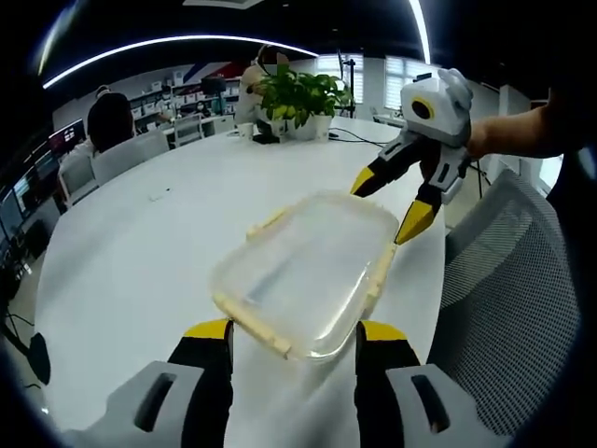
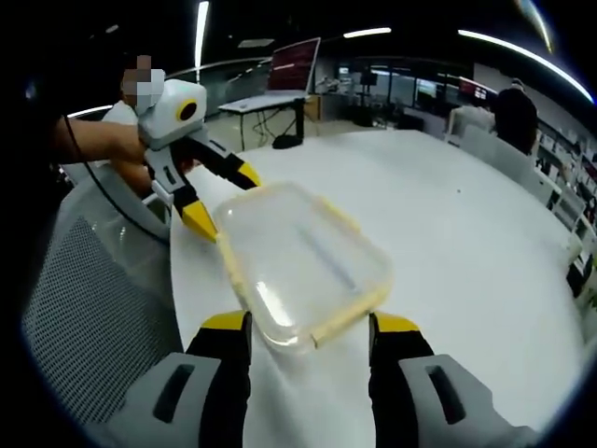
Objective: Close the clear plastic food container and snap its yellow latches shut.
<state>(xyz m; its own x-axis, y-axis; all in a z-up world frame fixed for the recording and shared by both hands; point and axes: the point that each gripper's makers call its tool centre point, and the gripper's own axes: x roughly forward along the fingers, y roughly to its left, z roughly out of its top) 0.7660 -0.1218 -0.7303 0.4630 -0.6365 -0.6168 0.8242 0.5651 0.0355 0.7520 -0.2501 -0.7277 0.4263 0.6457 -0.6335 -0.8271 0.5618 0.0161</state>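
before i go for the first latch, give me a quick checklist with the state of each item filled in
1. Lid seated on the clear container: ok, it lies flat across the base.
2. Yellow latches snapped down: not ok, they flare out along the edges.
3. Left gripper open and lined up: ok, jaws apart at the container's near end.
4. Right gripper open and lined up: ok, jaws apart at the opposite end.
5. Container fully on the white table: ok, though close to the table edge by the mesh chair.
6. Either gripper touching a latch: cannot tell.
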